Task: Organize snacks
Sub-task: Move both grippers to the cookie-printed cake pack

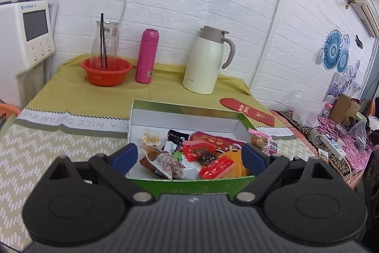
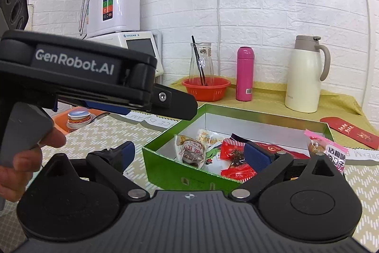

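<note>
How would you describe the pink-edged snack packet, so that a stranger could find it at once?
Start at the green box of snacks on the table. At its right wall, by the corner nearer the cameras, lies a clear packet with a pink edge and black characters. Unlike the other snacks in view, it sits at the rim, not down inside.

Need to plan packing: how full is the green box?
Partly full: wrapped snacks cover the near floor of the green box, while white floor shows by its far wall.

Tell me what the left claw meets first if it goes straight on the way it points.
Probably the near wall of the green box, then the wrapped snacks inside it; the left claw is open, and depth is unclear.
</note>
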`<state>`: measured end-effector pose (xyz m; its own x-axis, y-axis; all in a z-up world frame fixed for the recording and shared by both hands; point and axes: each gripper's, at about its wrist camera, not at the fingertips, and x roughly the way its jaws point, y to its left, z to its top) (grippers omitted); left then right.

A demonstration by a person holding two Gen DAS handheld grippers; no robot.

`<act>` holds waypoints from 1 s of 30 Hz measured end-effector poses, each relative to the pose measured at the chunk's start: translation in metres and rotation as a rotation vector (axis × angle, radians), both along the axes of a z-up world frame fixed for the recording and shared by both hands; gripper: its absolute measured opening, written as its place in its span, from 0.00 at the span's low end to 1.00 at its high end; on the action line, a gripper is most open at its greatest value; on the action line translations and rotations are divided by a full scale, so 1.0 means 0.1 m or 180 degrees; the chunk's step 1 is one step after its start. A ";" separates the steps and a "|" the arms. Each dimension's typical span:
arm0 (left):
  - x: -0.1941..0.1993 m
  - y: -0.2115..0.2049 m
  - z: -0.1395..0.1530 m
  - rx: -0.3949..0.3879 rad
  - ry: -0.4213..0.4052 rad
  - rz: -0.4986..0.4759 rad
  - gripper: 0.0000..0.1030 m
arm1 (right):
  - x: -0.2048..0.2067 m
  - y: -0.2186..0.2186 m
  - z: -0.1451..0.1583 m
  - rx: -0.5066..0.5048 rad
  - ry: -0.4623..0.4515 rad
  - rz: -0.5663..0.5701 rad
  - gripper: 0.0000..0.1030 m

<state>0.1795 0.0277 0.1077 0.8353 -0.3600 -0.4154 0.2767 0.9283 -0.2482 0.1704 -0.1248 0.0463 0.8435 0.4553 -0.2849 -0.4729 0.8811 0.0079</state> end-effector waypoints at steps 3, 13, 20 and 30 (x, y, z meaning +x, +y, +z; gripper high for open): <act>-0.16 0.02 0.02 -0.0019 -0.0022 -0.0021 0.87 | -0.10 0.00 -0.01 -0.0022 0.0014 0.0021 1.00; -0.40 0.80 -0.21 -0.0250 0.0292 0.0363 0.87 | -0.36 0.04 -0.33 -0.0146 0.0433 0.0175 1.00; -0.13 1.15 -0.63 -0.0316 0.0757 0.0336 0.84 | -0.37 0.25 -0.49 -0.0183 0.0691 0.0338 1.00; -0.04 1.24 -0.88 -0.0432 0.1002 0.0129 0.53 | -0.29 0.50 -0.52 -0.0211 0.0774 0.0547 1.00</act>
<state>0.1753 0.1512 0.0202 0.6886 -0.3987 -0.6057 0.1303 0.8897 -0.4375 0.1412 -0.0752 -0.0060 0.6592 0.5591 -0.5029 -0.6063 0.7907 0.0844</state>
